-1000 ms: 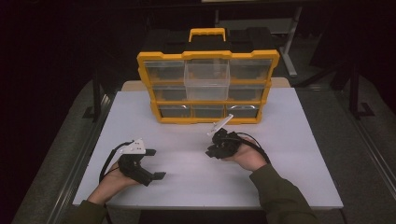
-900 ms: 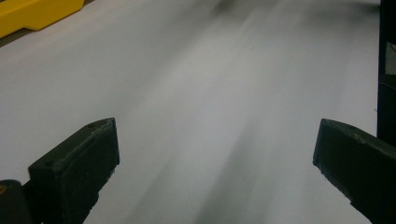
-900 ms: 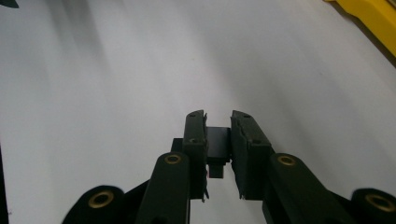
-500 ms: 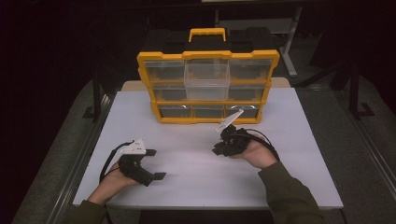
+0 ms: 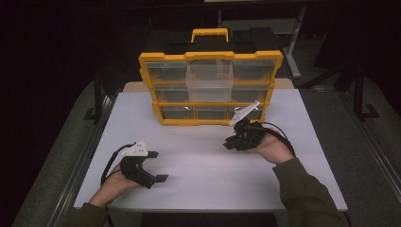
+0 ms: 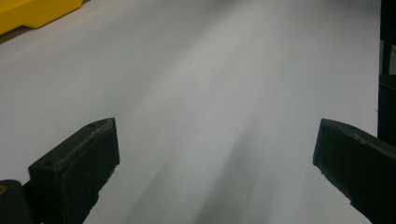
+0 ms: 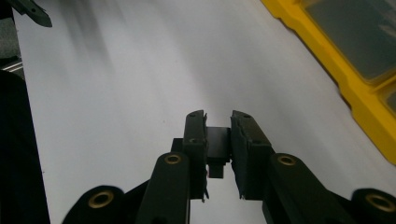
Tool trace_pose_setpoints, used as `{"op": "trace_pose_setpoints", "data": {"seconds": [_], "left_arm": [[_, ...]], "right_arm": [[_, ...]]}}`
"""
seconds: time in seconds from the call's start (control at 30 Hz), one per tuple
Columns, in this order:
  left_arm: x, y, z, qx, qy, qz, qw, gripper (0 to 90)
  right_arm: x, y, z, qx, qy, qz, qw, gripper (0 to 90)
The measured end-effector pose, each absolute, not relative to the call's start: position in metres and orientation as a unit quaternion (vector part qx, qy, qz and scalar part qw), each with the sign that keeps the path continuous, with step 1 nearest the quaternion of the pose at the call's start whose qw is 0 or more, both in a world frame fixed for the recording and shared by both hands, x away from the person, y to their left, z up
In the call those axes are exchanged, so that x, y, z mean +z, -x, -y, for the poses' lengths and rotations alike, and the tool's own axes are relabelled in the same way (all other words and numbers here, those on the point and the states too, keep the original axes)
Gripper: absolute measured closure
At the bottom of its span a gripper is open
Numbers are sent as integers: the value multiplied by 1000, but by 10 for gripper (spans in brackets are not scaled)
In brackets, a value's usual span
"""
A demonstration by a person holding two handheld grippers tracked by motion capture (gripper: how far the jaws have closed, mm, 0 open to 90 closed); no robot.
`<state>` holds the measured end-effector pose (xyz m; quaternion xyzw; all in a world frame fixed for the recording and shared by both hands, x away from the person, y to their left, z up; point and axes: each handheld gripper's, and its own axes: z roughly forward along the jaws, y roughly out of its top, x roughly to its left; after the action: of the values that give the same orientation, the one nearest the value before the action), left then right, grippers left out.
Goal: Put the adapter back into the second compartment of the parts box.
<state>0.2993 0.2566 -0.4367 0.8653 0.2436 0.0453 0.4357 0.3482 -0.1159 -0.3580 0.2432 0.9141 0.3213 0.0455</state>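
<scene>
Between the right claw (image 7: 218, 122) jaws sits a small black piece — half hidden — while the left claw (image 6: 212, 154) gapes wide.

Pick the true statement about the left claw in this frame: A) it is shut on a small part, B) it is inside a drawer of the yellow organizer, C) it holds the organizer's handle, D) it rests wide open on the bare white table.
D: in the left gripper view the left claw has its jaws spread far apart with nothing between them above the white table.
</scene>
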Motion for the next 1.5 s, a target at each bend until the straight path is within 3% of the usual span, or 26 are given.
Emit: {"op": "trace_pose_setpoints", "data": {"seconds": [1.5], "left_arm": [[-437, -299, -258, 41, -864, -243, 439, 0]], "right_arm": [[-263, -368, 153, 352, -253, -899, 66, 755]]}}
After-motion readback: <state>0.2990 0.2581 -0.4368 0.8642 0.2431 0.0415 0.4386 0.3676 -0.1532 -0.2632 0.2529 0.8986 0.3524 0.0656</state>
